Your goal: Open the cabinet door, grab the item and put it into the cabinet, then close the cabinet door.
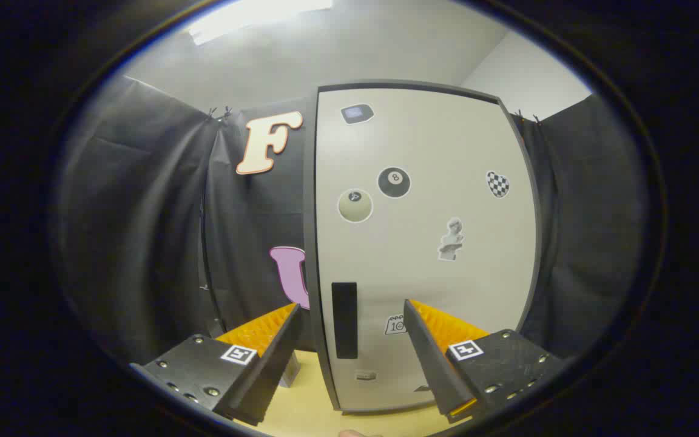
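A tall pale cabinet (pixel 422 243) with a dark frame stands on the table just ahead of me, its door (pixel 428 152) shut and dotted with stickers. A black vertical handle slot (pixel 344 320) sits low on the door near its left edge, between my two fingers and a short way beyond them. My gripper (pixel 349 312) is open, its fingers spread either side of that handle, touching nothing. No loose item can be made out.
The cabinet rests on a light wooden tabletop (pixel 301 400). A small grey block (pixel 290 371) stands on the table behind the left finger. Black cloth walls (pixel 143 230) close in on the left and right of the cabinet.
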A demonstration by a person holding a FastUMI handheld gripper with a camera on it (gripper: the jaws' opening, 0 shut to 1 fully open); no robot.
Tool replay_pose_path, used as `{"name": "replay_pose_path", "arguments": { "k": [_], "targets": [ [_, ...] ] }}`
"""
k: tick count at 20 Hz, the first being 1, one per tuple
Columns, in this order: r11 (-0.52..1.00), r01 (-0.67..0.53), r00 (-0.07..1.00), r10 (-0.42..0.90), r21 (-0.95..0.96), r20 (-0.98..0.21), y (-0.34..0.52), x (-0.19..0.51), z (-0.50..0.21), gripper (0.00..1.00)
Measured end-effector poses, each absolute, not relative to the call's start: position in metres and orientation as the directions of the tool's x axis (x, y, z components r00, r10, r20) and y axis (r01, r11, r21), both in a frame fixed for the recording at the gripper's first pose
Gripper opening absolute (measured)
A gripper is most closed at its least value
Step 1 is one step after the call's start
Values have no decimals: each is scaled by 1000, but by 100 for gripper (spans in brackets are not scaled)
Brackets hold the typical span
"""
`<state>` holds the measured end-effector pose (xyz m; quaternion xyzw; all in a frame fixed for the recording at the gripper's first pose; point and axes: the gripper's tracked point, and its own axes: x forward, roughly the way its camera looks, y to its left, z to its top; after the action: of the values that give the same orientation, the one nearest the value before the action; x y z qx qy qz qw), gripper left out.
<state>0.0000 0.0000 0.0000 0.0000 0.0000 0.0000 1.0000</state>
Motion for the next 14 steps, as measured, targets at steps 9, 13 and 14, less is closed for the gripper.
{"name": "replay_pose_path", "arguments": {
  "k": [9, 13, 14],
  "targets": [
    [1000, 18, 999, -18, 1, 27, -7, 18, 4, 99],
    [1000, 18, 999, -18, -11, 29, -7, 29, 3, 99],
    [1000, 17, 999, -16, -15, 31, -6, 32, 3, 99]
  ]
}}
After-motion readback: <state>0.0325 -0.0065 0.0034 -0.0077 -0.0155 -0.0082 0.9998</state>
